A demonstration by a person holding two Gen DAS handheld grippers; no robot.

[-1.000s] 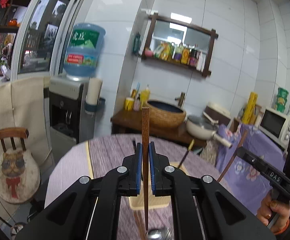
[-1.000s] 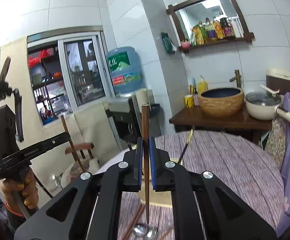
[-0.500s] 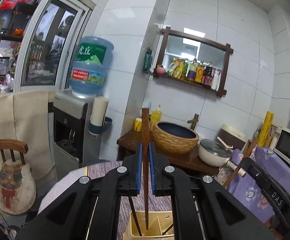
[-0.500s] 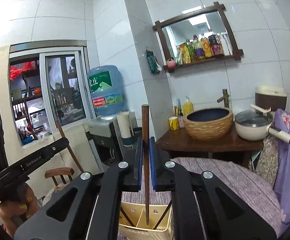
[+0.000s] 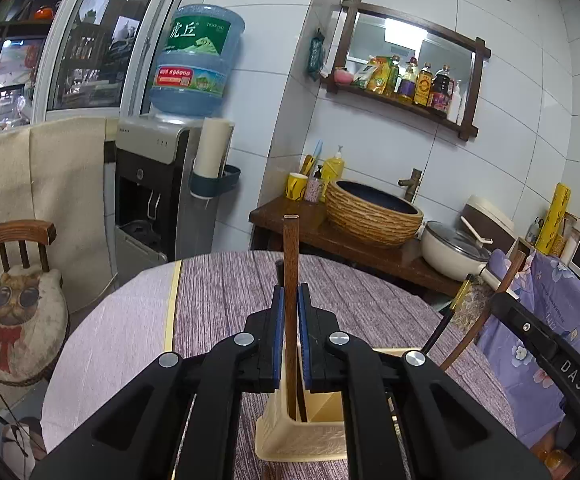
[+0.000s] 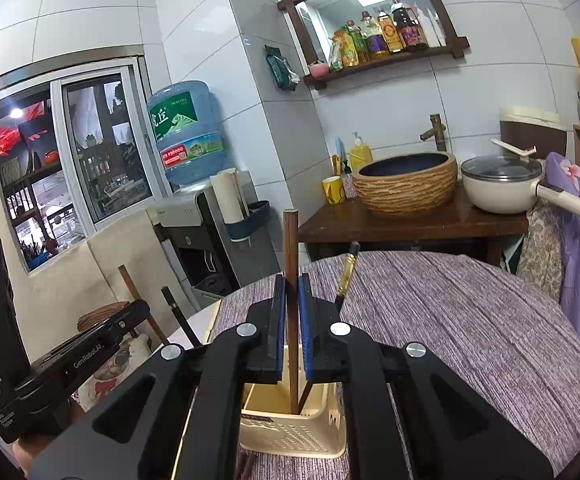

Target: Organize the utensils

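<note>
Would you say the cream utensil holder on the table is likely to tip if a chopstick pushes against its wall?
Probably somewhat. The utensil holder looks like thin perforated plastic, so likely light. It stands taller than wide on a cloth-covered table, and chopsticks already lean out of it, so a sideways push may slide or tip it.

I am looking at a round table (image 5: 226, 300) that is wearing a purple striped cloth (image 6: 449, 320). A pale, plain part (image 5: 122, 332) of the top is showing on the left side. A cream plastic holder (image 6: 290, 428) with small holes is sitting on the cloth, near me.
</note>
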